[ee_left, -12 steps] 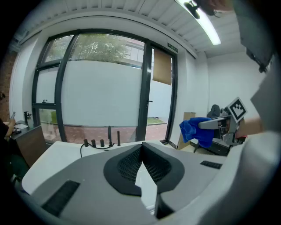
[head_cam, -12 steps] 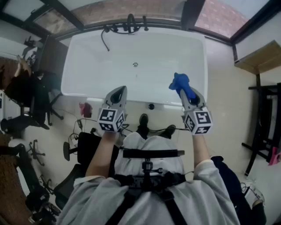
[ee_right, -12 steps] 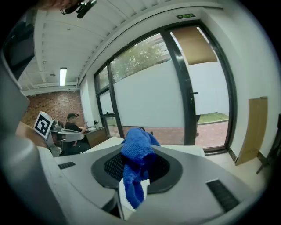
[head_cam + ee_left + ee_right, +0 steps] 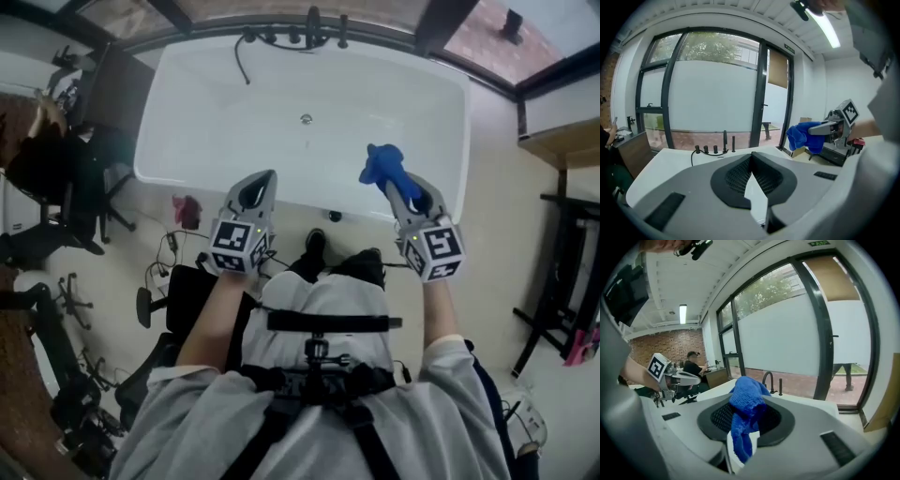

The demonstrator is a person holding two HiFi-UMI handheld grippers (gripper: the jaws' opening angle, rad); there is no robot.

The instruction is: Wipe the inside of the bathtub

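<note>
The white bathtub (image 4: 197,103) lies ahead of me, its black taps (image 4: 309,36) on the far rim and a drain (image 4: 306,119) in its floor. My right gripper (image 4: 389,178) is shut on a blue cloth (image 4: 380,161), held above the tub's near right part; the same blue cloth (image 4: 745,416) hangs bunched between the jaws in the right gripper view. My left gripper (image 4: 260,183) is shut with nothing in it, over the tub's near rim. From the left gripper view, the tub rim (image 4: 661,161), the taps (image 4: 715,149) and the cloth (image 4: 804,136) all show.
Office chairs (image 4: 66,187) and cables crowd the floor left of the tub. A pink item (image 4: 186,210) lies by the tub's near left corner. A black frame (image 4: 562,272) stands at right. Glass doors (image 4: 712,93) close off the far side. A person (image 4: 693,365) sits at a desk.
The view has shifted so the tub sits slightly farther and to the right. Both grippers keep their places over the near rim, the right one still holding the cloth.
</note>
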